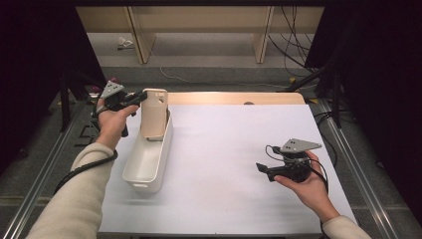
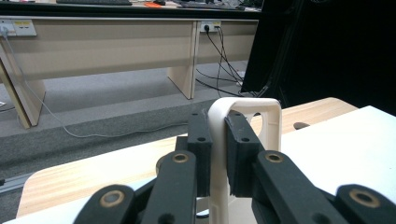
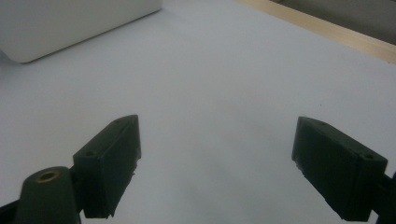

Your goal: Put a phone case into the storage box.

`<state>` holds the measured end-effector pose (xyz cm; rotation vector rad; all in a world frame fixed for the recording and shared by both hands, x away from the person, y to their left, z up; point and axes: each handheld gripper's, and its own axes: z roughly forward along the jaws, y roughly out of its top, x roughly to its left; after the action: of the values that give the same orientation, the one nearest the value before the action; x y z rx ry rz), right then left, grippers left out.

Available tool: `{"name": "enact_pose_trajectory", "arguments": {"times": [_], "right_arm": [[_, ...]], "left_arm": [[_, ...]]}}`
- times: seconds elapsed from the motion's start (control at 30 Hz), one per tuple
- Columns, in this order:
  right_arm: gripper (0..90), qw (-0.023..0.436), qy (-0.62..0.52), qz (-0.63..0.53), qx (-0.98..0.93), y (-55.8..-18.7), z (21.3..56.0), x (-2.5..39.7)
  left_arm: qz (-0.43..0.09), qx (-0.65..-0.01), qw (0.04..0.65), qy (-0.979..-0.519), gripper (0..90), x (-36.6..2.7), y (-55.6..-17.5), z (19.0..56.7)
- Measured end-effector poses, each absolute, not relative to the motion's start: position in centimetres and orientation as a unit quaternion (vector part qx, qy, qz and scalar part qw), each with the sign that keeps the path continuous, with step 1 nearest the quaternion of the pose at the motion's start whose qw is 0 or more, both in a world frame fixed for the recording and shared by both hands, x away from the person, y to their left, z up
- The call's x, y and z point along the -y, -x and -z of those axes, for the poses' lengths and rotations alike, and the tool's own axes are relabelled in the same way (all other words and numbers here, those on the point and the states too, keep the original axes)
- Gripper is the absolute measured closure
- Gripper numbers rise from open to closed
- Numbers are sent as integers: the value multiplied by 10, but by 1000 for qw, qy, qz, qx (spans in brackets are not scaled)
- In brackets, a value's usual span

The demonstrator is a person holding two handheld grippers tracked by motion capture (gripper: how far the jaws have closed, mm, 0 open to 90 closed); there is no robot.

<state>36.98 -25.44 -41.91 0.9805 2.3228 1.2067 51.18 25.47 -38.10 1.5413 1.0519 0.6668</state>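
A beige phone case (image 1: 154,113) with a camera cutout stands upright, its lower end inside the far end of a long white bin (image 1: 133,168). My left gripper (image 1: 141,97) is shut on the case's top left edge. The left gripper view has the two black pads clamping the case's rim (image 2: 243,104) at the left gripper (image 2: 218,125). Over the white table sheet at the right, my right gripper (image 1: 261,169) is held open and points left. Its jaws stand wide apart in the right gripper view (image 3: 215,163), nothing between them, with a corner of the bin (image 3: 70,23) far ahead.
The white sheet (image 1: 234,134) covers a wooden table whose bare strip (image 1: 234,97) runs along the far edge. Metal rails flank the table on both sides. Beyond it are wooden desk legs (image 1: 262,45) and floor cables (image 1: 291,55).
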Motion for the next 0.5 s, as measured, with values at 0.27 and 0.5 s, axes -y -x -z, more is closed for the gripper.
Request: {"name": "enact_pose_trajectory", "arguments": {"times": [0.27, 0.5], "right_arm": [[165, 173, -345, -425, -819, -370, 419, 255], [165, 172, -345, -423, -820, -371, 420, 255]], "left_arm": [[-275, -450, 551, -646, 815, -258, -513, 394], [-267, -454, 550, -648, 814, -260, -514, 405]]}}
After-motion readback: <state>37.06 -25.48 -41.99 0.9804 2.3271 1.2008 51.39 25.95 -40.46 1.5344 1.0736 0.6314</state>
